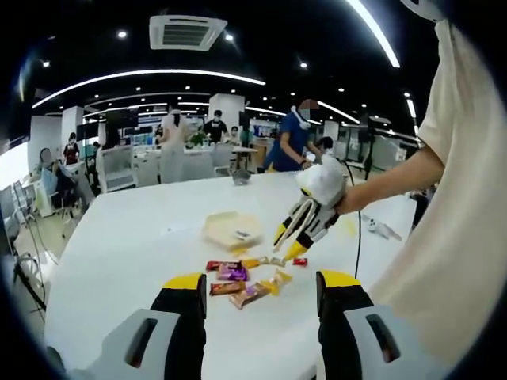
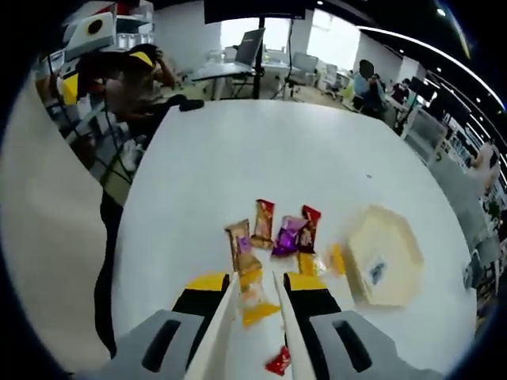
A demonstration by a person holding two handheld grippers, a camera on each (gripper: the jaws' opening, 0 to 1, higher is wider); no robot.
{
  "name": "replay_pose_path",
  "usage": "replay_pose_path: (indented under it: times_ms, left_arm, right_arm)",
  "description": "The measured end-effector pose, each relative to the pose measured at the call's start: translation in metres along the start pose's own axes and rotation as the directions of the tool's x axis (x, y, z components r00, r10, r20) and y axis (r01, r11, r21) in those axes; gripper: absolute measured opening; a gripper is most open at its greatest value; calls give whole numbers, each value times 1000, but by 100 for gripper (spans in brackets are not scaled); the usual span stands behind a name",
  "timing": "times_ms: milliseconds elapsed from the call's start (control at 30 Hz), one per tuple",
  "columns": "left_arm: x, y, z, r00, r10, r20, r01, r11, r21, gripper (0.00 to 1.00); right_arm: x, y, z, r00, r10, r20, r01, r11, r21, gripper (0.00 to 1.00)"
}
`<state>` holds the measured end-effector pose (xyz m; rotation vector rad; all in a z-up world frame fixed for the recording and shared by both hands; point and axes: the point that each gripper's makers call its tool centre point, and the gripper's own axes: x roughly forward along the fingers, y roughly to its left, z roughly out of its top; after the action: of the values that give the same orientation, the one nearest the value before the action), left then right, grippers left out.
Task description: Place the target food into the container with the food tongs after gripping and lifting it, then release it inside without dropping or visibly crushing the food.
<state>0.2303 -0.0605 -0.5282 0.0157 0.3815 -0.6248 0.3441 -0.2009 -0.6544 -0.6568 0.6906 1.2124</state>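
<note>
Several wrapped snacks lie in a cluster on the white table (image 2: pixel 238 150), among them a purple one (image 2: pixel 287 235), a red one (image 2: pixel 309 226) and a brown one (image 2: pixel 238 241). My right gripper (image 2: pixel 256 283) is shut on white food tongs (image 2: pixel 226 321), whose two arms stand apart over a yellow-orange packet (image 2: pixel 255 302) lying between them. The beige shallow container (image 2: pixel 380 257) sits just right of the cluster. In the left gripper view my left gripper (image 1: pixel 261 289) hangs open above the table, short of the snacks (image 1: pixel 234 274), with the right gripper (image 1: pixel 288 244) beyond them near the container (image 1: pixel 231 229).
A small red packet (image 2: pixel 279 362) lies apart, close under my right gripper. A person in a pale shirt (image 1: pixel 459 206) stands at the table's right edge. Desks, chairs and other people are in the office behind. A black cable (image 1: pixel 358 229) hangs by the table.
</note>
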Motion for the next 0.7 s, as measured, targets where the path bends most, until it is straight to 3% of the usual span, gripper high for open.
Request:
replay_pose_path:
  times_ms: [500,633,700]
  left_arm:
    - [-6,6,-9,1000,24,-11,-24,999,-30,57]
    - [-6,7,-10,999,29,-14,-29,999,-35,57]
    - [-6,8,-10,999,31,-15,-31,999,-37,57]
  right_arm:
    - [18,6,-15,995,60,-84,-66,995,-71,27]
    - [23,2,-22,992,83,-94,-85,996,-17,27]
    - [23,0,-24,991,82,-106,-86,996,-34,27]
